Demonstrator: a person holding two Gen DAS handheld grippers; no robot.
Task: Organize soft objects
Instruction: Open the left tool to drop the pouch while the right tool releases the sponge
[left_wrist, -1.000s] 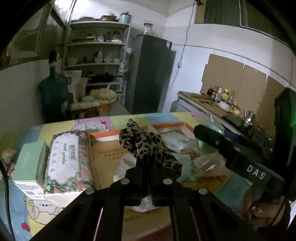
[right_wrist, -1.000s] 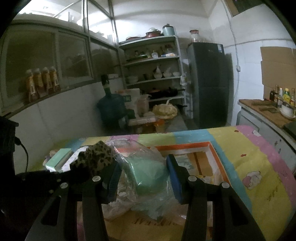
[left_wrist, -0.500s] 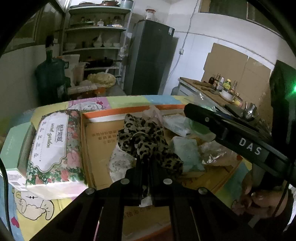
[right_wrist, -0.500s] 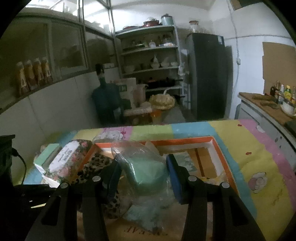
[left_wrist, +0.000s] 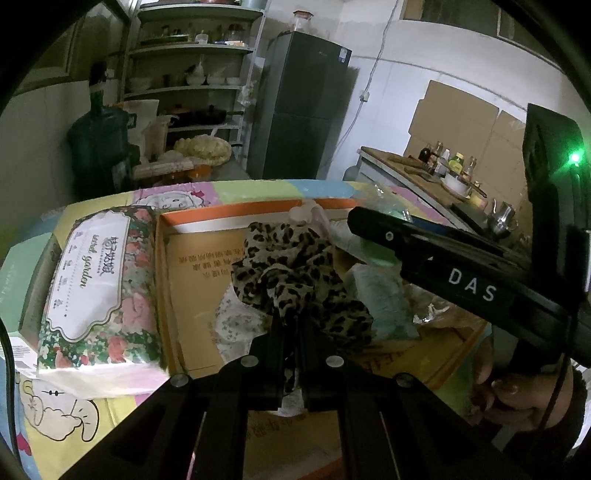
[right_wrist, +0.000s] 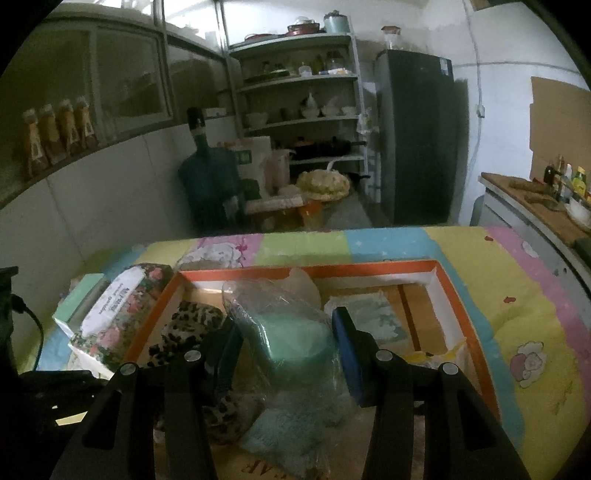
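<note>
Both tongs loaded and hanging over the open cardboard box (right_wrist: 466, 314), so roughly mid-task by the look of it

Left tongs (left_wrist: 291, 325) pressed together on a fold of the leopard-print cloth (left_wrist: 291, 266); bulk of the cloth bunched just ahead of the tips, above the box floor, whether touching it or not impossible to tell. Right tongs (right_wrist: 288, 354) pinching a green soft pack in clear plastic wrap (right_wrist: 295, 339), pads set against its two sides, wrap crinkled above and trailing below the tips, lower end seemingly down near the box floor

Already inside the box: a pale green-and-white packet (right_wrist: 369, 317) ahead and right of the right tongs, a small white patterned item (left_wrist: 236, 321) just left of the left tongs, some crumpled clear wrapping (left_wrist: 436, 314) to their right under the other tool

Not yet in: a floral tissue pack (left_wrist: 92, 284) lying outside the box wall, left of the left tongs, and a mint-green carton (left_wrist: 18, 273) further left beyond it, both on the patchwork-covered desk (right_wrist: 509, 295)

Judged from this: some soft items boxed, two more on the point of release, at least the floral pack left to bring across; carton possibly not part of the job, being stiff. Remaining work likely letting go of cloth and pack inside the walls, then fetching the outside pieces
</note>
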